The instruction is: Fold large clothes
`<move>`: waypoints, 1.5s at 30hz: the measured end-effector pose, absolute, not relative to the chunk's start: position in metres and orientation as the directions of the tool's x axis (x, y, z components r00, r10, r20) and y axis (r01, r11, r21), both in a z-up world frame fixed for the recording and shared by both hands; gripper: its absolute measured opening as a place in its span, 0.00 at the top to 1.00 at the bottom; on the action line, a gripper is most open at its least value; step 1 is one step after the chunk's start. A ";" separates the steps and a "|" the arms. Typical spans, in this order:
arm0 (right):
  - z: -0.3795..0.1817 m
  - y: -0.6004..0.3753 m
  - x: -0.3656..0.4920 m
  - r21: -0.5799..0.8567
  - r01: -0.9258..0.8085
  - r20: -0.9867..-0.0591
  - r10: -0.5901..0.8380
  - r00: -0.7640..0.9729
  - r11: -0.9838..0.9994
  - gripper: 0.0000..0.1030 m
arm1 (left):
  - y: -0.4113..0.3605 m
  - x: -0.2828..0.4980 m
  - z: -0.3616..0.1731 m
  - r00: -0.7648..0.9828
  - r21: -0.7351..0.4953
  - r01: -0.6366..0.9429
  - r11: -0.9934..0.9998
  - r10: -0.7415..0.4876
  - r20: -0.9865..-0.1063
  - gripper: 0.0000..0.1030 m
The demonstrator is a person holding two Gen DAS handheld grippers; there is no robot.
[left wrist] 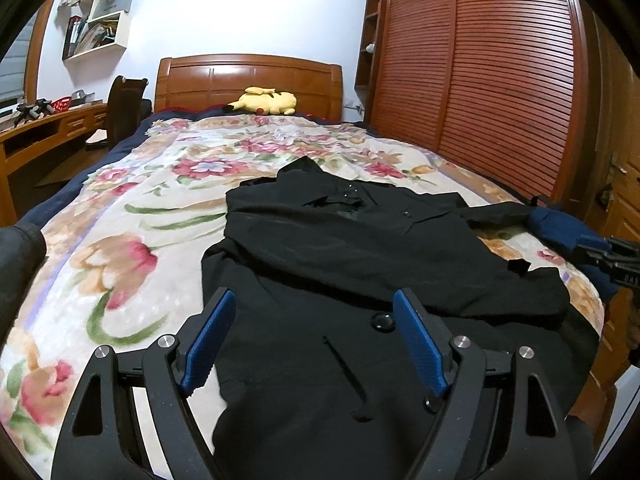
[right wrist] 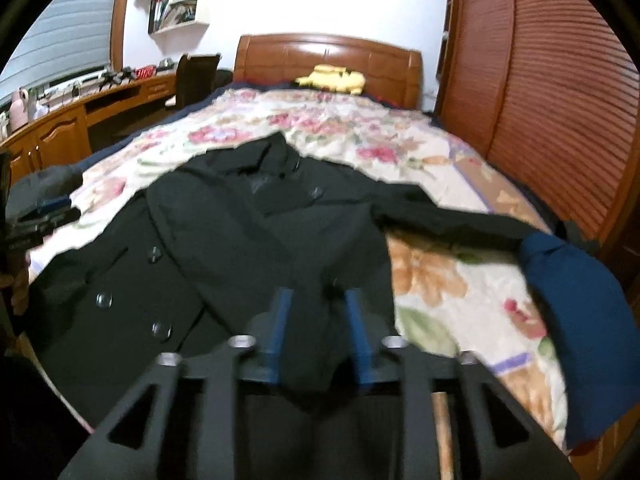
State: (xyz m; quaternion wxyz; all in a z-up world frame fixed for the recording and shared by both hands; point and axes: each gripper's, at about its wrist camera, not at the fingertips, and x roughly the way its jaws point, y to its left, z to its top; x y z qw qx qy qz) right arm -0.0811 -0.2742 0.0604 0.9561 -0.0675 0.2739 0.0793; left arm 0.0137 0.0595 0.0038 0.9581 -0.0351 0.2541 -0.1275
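**A black coat lay on the bed, one side already folded in, both claws at its lower end**

The black coat (left wrist: 320, 248) lay along the floral blanket (left wrist: 120, 208), collar toward the headboard at the top of the frame and hem toward the bottom, so its long axis ran straight away from both claws. In the left wrist view the left gripper (left wrist: 316, 340) stood wide over the lower front, holding nothing. In the blurred right wrist view the right gripper (right wrist: 320, 328) was partly open, with dark cloth between its blue pads; I could not tell if they pressed on it. One sleeve (right wrist: 452, 216) stretched to the right of the frame toward a blue garment (right wrist: 580, 312). I judged the right hand was nearer to it.
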 end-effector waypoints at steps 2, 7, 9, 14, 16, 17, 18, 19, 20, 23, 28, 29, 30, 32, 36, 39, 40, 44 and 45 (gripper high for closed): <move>0.061 -0.275 -0.082 -0.075 -0.179 -0.517 0.116 0.848 0.981 0.51 | 0.055 0.014 0.005 0.839 -0.135 0.236 0.962 -0.272 -0.471 0.21; 0.039 -0.269 -0.061 -0.111 -0.189 -0.568 0.094 0.818 0.976 0.51 | 0.045 0.018 0.007 0.839 -0.123 0.253 0.960 -0.281 -0.466 0.19; 0.025 -0.269 -0.048 -0.110 -0.186 -0.602 0.084 0.794 0.976 0.51 | 0.040 0.019 0.007 0.836 -0.119 0.261 0.958 -0.286 -0.468 0.19; -0.017 -0.276 -0.026 -0.098 -0.184 -0.691 0.067 0.720 0.978 0.51 | 0.030 0.022 0.006 0.821 -0.133 0.290 0.948 -0.318 -0.475 0.06; -0.030 -0.279 -0.021 -0.088 -0.187 -0.716 0.068 0.694 0.978 0.51 | 0.026 0.023 0.006 0.818 -0.130 0.299 0.945 -0.324 -0.476 0.06; -0.033 -0.281 -0.021 -0.077 -0.190 -0.716 0.079 0.694 0.979 0.51 | 0.025 0.023 0.006 0.818 -0.131 0.300 0.945 -0.326 -0.475 0.06; -0.032 -0.283 -0.021 -0.065 -0.190 -0.712 0.087 0.696 0.980 0.51 | 0.023 0.023 0.006 0.816 -0.132 0.302 0.944 -0.328 -0.476 0.06; -0.030 -0.285 -0.022 -0.057 -0.188 -0.712 0.092 0.696 0.981 0.51 | 0.021 0.024 0.006 0.815 -0.132 0.304 0.944 -0.329 -0.478 0.06; -0.028 -0.287 -0.023 -0.052 -0.188 -0.712 0.095 0.695 0.981 0.51 | 0.019 0.025 0.006 0.815 -0.128 0.303 0.944 -0.326 -0.479 0.06; -0.022 -0.291 -0.025 -0.066 -0.195 -0.703 0.094 0.705 0.979 0.51 | 0.015 0.028 0.005 0.818 -0.117 0.299 0.947 -0.318 -0.479 0.06; -0.002 -0.315 -0.021 -0.051 -0.152 -0.661 0.081 0.746 0.987 0.46 | 0.004 0.033 0.003 0.816 -0.103 0.300 0.948 -0.311 -0.487 0.06; 0.001 -0.323 -0.019 -0.046 -0.135 -0.653 0.073 0.754 0.990 0.44 | 0.002 0.034 0.004 0.816 -0.101 0.299 0.949 -0.310 -0.488 0.06; 0.005 -0.330 -0.015 -0.038 -0.118 -0.650 0.065 0.757 0.992 0.43 | 0.000 0.035 0.004 0.815 -0.102 0.300 0.948 -0.311 -0.489 0.06; 0.010 -0.345 -0.002 -0.021 -0.085 -0.649 0.051 0.759 0.996 0.43 | -0.003 0.037 0.004 0.813 -0.110 0.301 0.947 -0.315 -0.489 0.06; 0.017 -0.364 0.025 -0.041 -0.028 -0.651 -0.006 0.759 0.999 0.43 | -0.007 0.041 0.004 0.810 -0.119 0.299 0.947 -0.318 -0.492 0.06; 0.016 -0.375 0.047 -0.040 0.012 -0.653 -0.036 0.757 0.999 0.42 | -0.010 0.044 0.003 0.808 -0.116 0.297 0.948 -0.314 -0.498 0.06; 0.016 -0.378 0.055 -0.032 0.023 -0.654 -0.038 0.756 0.999 0.40 | -0.012 0.044 0.003 0.808 -0.115 0.297 0.948 -0.313 -0.499 0.06; 0.012 -0.396 0.089 0.027 0.073 -0.652 -0.038 0.757 0.997 0.31 | -0.014 0.047 0.001 0.799 -0.117 0.303 0.946 -0.319 -0.510 0.06; 0.011 -0.400 0.095 0.042 0.085 -0.651 -0.037 0.758 0.996 0.29 | -0.015 0.048 0.000 0.797 -0.115 0.305 0.946 -0.319 -0.512 0.06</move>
